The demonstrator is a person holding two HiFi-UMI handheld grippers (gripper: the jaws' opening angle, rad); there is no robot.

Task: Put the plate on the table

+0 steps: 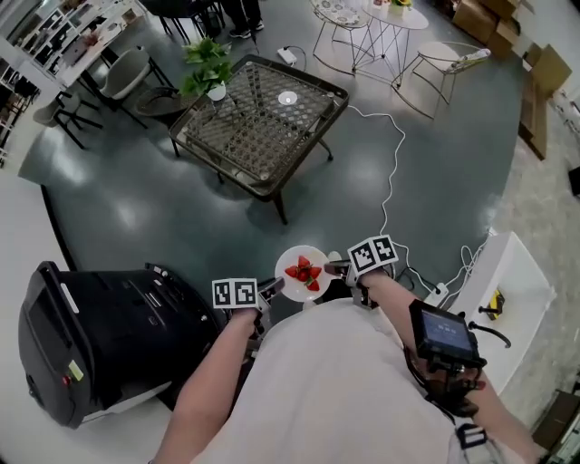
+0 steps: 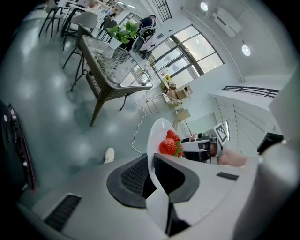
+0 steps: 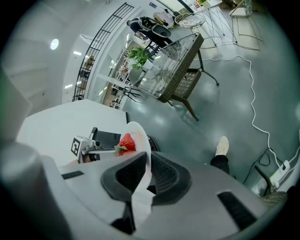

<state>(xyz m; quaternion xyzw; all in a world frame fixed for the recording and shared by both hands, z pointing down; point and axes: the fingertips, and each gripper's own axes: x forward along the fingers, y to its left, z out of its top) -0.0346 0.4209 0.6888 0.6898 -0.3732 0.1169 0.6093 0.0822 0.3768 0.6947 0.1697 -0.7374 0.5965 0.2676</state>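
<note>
A small white plate (image 1: 297, 263) with several strawberries (image 1: 304, 272) on it hangs in front of the person's chest, held from both sides. My left gripper (image 1: 269, 292) is shut on the plate's left rim (image 2: 151, 145). The right gripper (image 1: 339, 267) is shut on the opposite rim (image 3: 144, 154). The strawberries (image 2: 169, 144) lie close to both sets of jaws, red against the plate (image 3: 126, 140). The wicker table with a glass top (image 1: 258, 127) stands a few steps ahead on the grey floor.
A potted plant (image 1: 210, 71) and a small white dish (image 1: 287, 98) are on the table. A black suitcase-like case (image 1: 100, 340) lies at the lower left. A white cable (image 1: 391, 172) runs across the floor. Chairs (image 1: 446, 68) and a round table (image 1: 394, 16) stand behind.
</note>
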